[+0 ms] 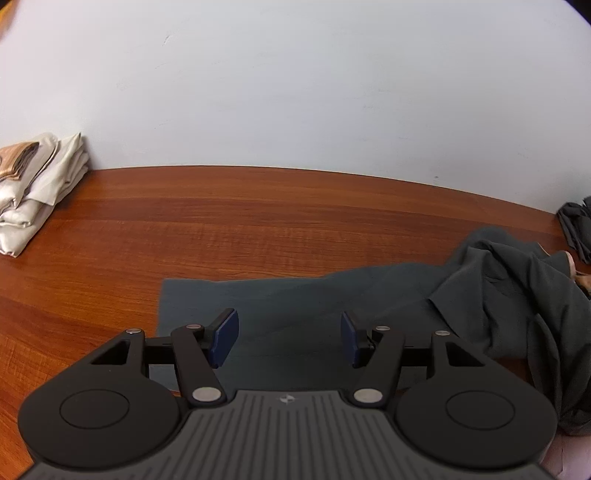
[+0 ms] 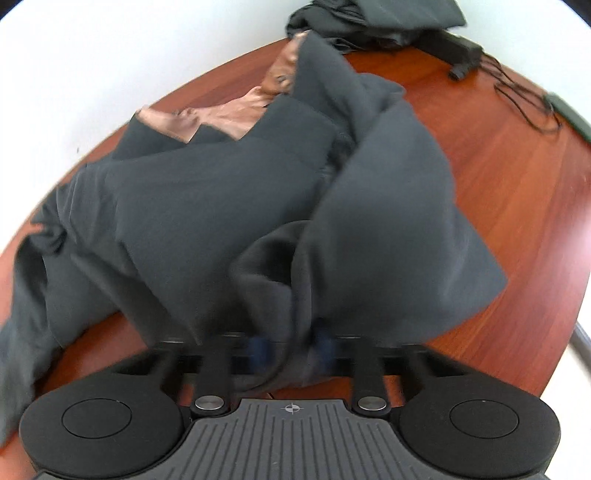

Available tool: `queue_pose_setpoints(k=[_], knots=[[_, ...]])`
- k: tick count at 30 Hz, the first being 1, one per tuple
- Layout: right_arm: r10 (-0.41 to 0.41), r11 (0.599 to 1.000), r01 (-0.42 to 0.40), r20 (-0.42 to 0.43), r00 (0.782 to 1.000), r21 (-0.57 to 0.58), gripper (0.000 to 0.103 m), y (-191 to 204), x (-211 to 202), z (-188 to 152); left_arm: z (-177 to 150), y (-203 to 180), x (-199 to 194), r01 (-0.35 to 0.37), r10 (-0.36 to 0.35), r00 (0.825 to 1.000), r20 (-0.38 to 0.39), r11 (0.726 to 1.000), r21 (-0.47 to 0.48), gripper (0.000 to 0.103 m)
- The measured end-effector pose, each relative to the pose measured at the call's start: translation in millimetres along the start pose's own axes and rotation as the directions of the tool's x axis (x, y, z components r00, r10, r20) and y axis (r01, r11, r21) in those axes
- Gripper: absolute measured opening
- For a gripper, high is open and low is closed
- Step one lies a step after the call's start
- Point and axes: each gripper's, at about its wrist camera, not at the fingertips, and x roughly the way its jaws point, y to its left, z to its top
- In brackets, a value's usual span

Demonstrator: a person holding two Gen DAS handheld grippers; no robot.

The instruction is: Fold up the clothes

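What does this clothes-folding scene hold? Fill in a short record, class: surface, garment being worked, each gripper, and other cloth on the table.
surface: wooden table
garment: dark grey garment, one end flat, the rest crumpled
left gripper: open above the flat end, nothing between the pads
right gripper: closed on a bunched fold of the garment; view blurred
other cloth: folded cream stack at the wall; dark pile at the far corner

Right claw (image 2: 291,350) – pinched on dark garment (image 2: 229,192)

Bright, even light with soft shadows; strong fisheye bending at edges; right wrist view motion-blurred.
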Motion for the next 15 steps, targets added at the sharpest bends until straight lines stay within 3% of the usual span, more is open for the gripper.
queue_pose_setpoints(k=[8, 11, 15], knots=[[0.059, 0.998, -0.058, 0.084, 0.995, -0.007, 0.012, -51.0, -60.5, 19.1, -4.6, -22.2, -3.5, 0.05, -0.05, 0.999, 0.005, 0.999, 0.015, 0.066], [0.071, 0.997, -0.07, 0.106, 0.992, -0.019, 0.012, -71.4, -78.3, 39.1, -5.2, -37.1, -6.4, 0.11, -0.11, 0.994, 0.0, 0.994, 0.021, 0.068], [0.105, 0.993, -0.098, 0.118, 0.988, -0.061, 0.012, -94.9, -93.2, 74.9, -6.3, -70.0, -17.3, 0.224, -0.224, 0.974, -0.002, 0.973, 0.06, 0.069]])
